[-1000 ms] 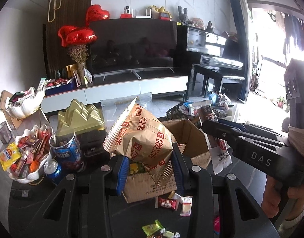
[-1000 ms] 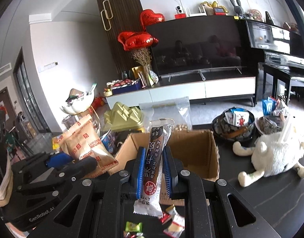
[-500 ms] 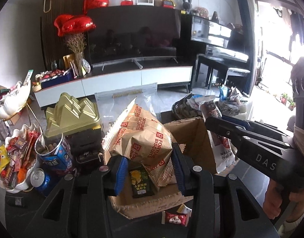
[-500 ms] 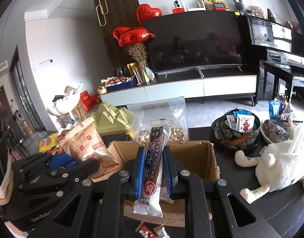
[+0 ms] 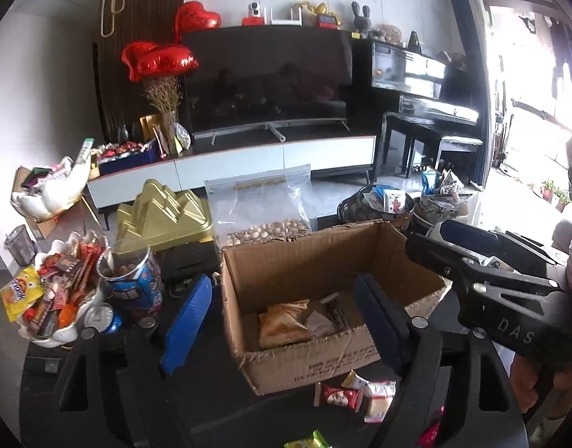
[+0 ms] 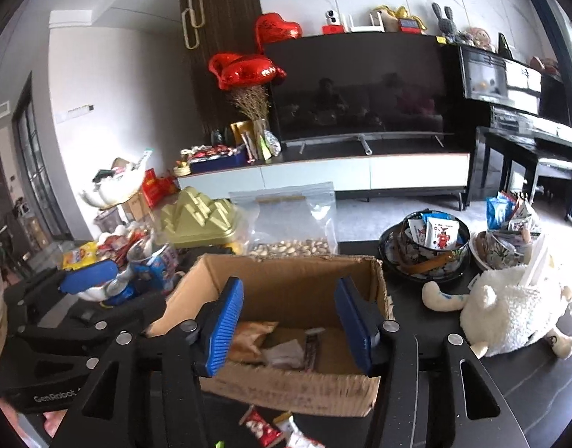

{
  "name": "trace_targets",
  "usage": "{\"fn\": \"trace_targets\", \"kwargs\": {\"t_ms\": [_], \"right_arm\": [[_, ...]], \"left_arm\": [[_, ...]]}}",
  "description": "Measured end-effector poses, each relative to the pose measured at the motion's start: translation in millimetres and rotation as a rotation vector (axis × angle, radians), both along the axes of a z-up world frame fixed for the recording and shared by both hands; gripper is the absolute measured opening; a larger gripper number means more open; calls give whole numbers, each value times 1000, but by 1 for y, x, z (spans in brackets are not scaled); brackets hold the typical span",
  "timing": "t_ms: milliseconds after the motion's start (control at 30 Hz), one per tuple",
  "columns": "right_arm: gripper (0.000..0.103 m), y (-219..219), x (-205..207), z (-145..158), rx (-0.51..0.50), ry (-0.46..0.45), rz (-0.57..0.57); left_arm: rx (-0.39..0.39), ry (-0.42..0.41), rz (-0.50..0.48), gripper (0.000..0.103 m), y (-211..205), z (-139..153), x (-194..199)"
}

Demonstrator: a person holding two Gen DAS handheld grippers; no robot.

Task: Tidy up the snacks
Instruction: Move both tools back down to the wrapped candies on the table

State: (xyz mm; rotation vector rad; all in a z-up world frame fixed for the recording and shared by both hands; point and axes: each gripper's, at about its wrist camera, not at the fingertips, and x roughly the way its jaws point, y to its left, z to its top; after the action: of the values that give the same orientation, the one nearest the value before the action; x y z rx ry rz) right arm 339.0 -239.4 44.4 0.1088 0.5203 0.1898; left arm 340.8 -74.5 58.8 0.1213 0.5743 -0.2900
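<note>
Snacks (image 5: 286, 323) lie inside the cardboard box (image 5: 308, 354); we hold left tool (image 5: 282, 313) and right tool (image 6: 289, 321) over it, both released.

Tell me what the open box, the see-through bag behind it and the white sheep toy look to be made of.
Open box: brown corrugated cardboard, matte, with torn, frayed flap edges. See-through bag: clear, slightly glossy plastic film, probably a zip bag; nuts show through at its bottom. White sheep toy: soft plush, likely synthetic fleece, going by its curly, nubbly pile.
</note>
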Motion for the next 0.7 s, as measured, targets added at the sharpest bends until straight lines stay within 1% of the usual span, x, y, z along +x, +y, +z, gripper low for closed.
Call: {"fn": "trace_targets", "kwargs": {"t_ms": [233,367,433,533,700], "right_arm": [[53,14,-35,13,-11,-47,28],[53,18,-52,15,0,-58,36],[54,22,-59,14,-5,-58,37],[59,27,-71,9,-8,-53,41],[59,34,-88,-4,-16,-41,43]], "left_arm": [[-12,-51,3,83,13,13,-33],[-7,-75,9,84,20,15,-52],[0,-87,17,85,24,14,-60],[9,-104,31,87,30,12,-73],[33,-111,51,90,40,-2,-92]]}}
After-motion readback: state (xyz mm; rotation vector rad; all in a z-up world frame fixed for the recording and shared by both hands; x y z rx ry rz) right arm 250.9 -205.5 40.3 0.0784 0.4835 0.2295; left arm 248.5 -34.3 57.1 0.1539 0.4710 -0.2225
